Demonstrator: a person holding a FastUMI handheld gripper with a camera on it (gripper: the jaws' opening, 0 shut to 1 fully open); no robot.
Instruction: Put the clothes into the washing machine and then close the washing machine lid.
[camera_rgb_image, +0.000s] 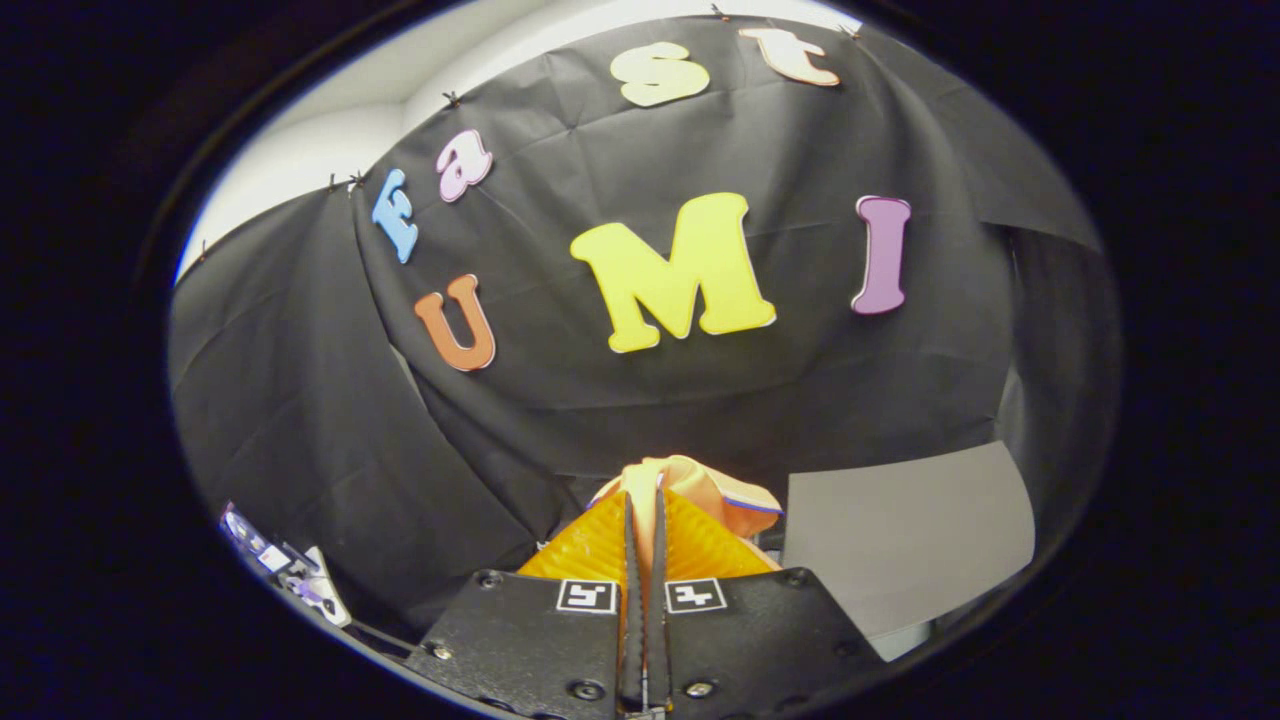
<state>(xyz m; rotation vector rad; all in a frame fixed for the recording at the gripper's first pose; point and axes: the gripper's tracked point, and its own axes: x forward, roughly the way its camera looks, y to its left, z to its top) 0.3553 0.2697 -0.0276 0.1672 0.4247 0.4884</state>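
Observation:
My gripper (645, 500) is held up in the air, facing the black cloth wall. Its two orange ribbed fingers (585, 545) are pressed almost together on a piece of orange cloth (700, 485) with a dark blue edge. The cloth bunches up over and just beyond the fingertips, spilling to the right of them. A thin strip of it runs down between the two fingers. The rest of the garment is hidden below the gripper body.
A flat grey panel (905, 535), possibly the washing machine's lid, lies to the right of the fingers, below the wall. A small white item with printed labels (290, 575) sits low to the left. The black cloth wall (300, 420) stands close ahead.

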